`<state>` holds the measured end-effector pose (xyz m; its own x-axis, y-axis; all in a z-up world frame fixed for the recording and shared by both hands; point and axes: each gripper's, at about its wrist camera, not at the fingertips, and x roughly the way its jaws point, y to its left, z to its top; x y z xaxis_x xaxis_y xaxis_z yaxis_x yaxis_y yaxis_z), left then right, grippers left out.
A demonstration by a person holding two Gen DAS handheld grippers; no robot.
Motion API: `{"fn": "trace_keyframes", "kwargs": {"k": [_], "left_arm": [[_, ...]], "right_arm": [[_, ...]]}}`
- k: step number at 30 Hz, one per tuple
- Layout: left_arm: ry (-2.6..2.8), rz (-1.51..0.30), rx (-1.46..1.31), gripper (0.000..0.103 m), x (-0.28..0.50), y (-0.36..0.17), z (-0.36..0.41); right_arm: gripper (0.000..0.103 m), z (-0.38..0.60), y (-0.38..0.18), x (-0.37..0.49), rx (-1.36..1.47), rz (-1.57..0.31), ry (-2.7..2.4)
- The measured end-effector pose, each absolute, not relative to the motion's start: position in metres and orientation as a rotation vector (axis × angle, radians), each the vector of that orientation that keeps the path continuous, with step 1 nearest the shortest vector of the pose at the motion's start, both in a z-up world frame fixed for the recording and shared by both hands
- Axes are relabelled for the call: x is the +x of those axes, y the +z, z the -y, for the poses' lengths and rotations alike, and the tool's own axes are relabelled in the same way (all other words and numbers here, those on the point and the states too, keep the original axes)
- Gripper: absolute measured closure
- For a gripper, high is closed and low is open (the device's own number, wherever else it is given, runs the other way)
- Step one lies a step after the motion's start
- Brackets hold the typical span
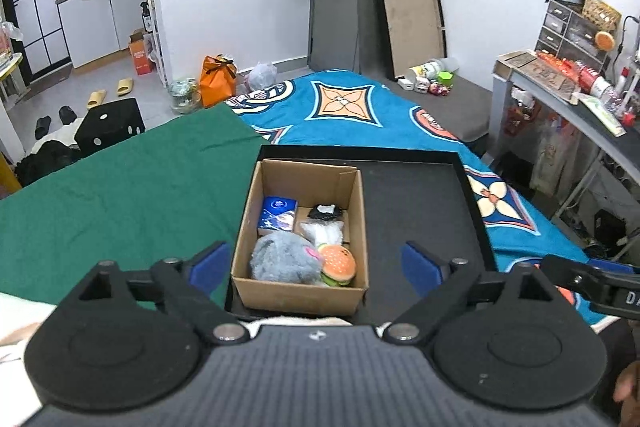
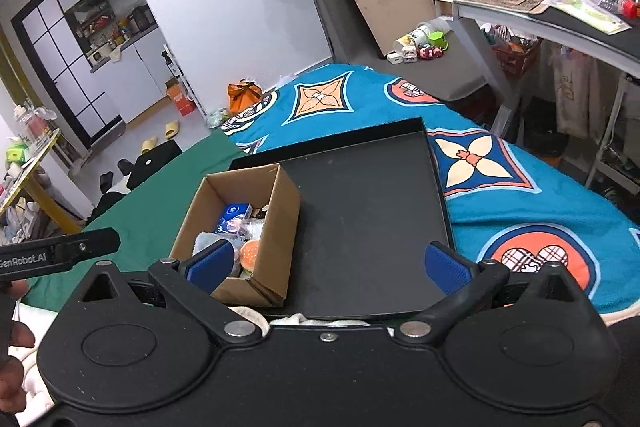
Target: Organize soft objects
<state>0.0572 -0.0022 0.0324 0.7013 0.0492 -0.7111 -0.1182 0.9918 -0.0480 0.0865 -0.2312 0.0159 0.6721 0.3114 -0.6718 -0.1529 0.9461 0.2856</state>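
A shallow black rectangular tray (image 1: 420,195) lay on the bed, across a green cloth (image 1: 120,195) and a blue patterned blanket (image 1: 360,111), and an open brown cardboard box (image 1: 300,291) stood in its left part. Inside the box were a grey fluffy plush toy (image 1: 280,261), a small burger-shaped plush (image 1: 338,265) touching it, a blue packet (image 1: 278,213) and a clear plastic bag (image 1: 324,233). The left gripper (image 1: 316,265) and the right gripper (image 2: 328,261) both hovered wide apart, holding nothing

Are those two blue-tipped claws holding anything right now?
No. Both the left gripper and right gripper are open and empty; the toys lie in the cardboard box.
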Motion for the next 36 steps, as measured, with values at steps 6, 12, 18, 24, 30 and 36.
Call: {"fn": "trace_keyframes", "kwargs": {"k": [6,12,18,24,30,36], "left_arm": [[0.074,-0.777,-0.095,0.001,0.038,0.046,0.007],[0.084,-0.76,-0.1,0.0,0.021,0.057,0.008],[0.088,-0.752,-0.081,0.0,0.006,0.064,0.012],[0.083,-0.734,-0.084,0.0,-0.008,0.069,0.015],[0.09,-0.72,-0.087,0.0,-0.021,0.072,0.014],[0.082,-0.715,-0.079,0.0,-0.031,0.073,0.016]], "right_arm": [[0.0,0.232,0.029,0.071,0.172,-0.764,0.233],[0.0,0.239,0.036,0.059,0.186,-0.762,0.233],[0.0,0.243,0.038,0.048,0.175,-0.766,0.214],[0.0,0.243,0.043,0.035,0.169,-0.748,0.223],[0.0,0.241,0.05,0.024,0.154,-0.728,0.238],[0.0,0.24,0.055,0.015,0.147,-0.715,0.245]]}}
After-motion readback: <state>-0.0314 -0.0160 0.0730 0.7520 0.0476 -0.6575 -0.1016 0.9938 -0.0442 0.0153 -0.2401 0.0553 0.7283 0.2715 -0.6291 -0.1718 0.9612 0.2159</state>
